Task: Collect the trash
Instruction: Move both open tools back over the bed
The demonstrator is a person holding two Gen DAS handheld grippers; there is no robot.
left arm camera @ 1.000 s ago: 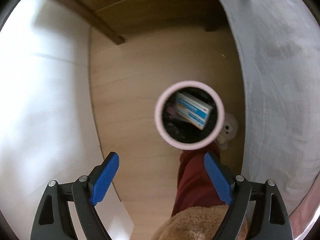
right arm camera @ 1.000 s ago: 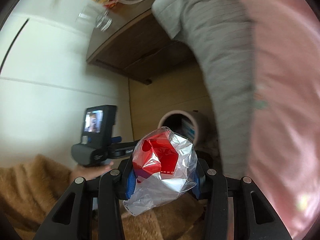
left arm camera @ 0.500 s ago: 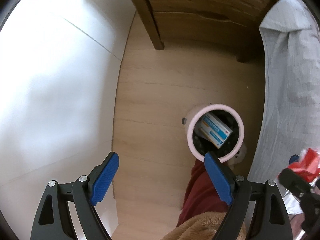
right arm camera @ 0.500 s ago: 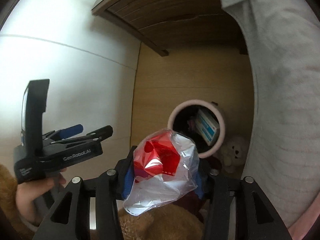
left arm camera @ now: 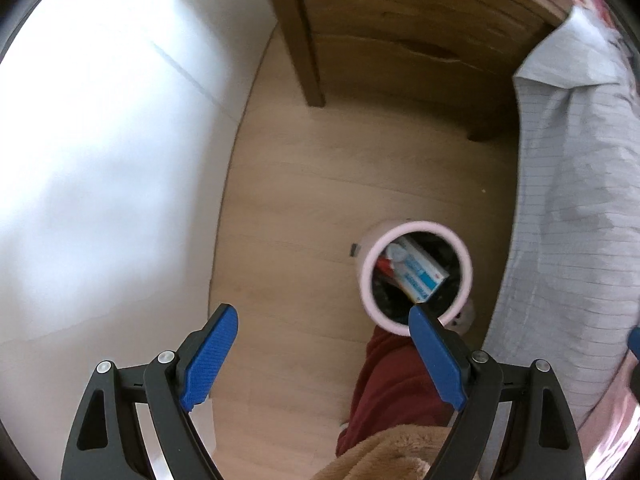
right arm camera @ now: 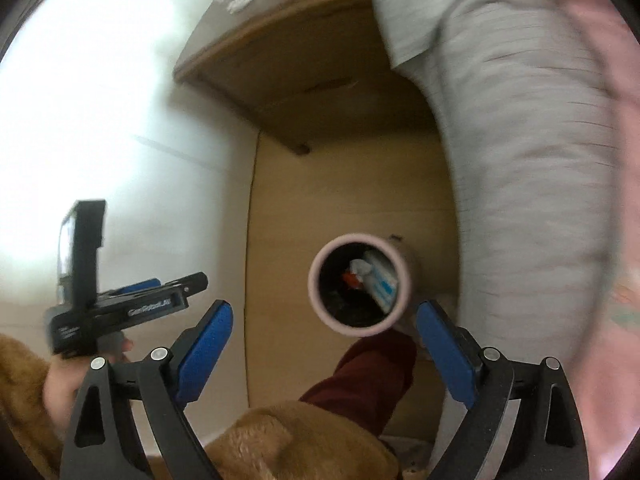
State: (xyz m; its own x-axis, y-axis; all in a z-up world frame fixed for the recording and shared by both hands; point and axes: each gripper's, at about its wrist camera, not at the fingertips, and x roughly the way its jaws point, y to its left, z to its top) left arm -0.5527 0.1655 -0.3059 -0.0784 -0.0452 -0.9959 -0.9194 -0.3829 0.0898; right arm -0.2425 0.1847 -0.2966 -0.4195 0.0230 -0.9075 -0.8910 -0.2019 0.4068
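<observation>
A pink-rimmed bin [left arm camera: 366, 276] stands on the wooden floor with a blue-and-white box [left arm camera: 422, 276] inside. In the right wrist view the same bin [right arm camera: 316, 286] also holds a crumpled red-and-silver wrapper [right arm camera: 354, 274] beside the box [right arm camera: 383, 287]. My right gripper [right arm camera: 326, 308] hangs above the bin; its jaws are opening and nothing is between them. My left gripper [left arm camera: 320, 314] is open and empty, above the floor just left of the bin. It also shows at the left of the right wrist view as the left gripper [right arm camera: 132, 304], held by a hand [right arm camera: 64, 380].
A white wall [left arm camera: 100, 160] runs along the left. Wooden furniture [left arm camera: 400, 32] stands at the back, and grey bedding [left arm camera: 568, 208] hangs at the right. A dark red trouser leg [left arm camera: 392, 384] and a fluffy brown sleeve [right arm camera: 288, 444] lie below the grippers.
The right gripper's jaws have spread and let go of the red-and-silver wrapper, which now lies in the bin. The left gripper has shifted, so the bin sits lower right in its view.
</observation>
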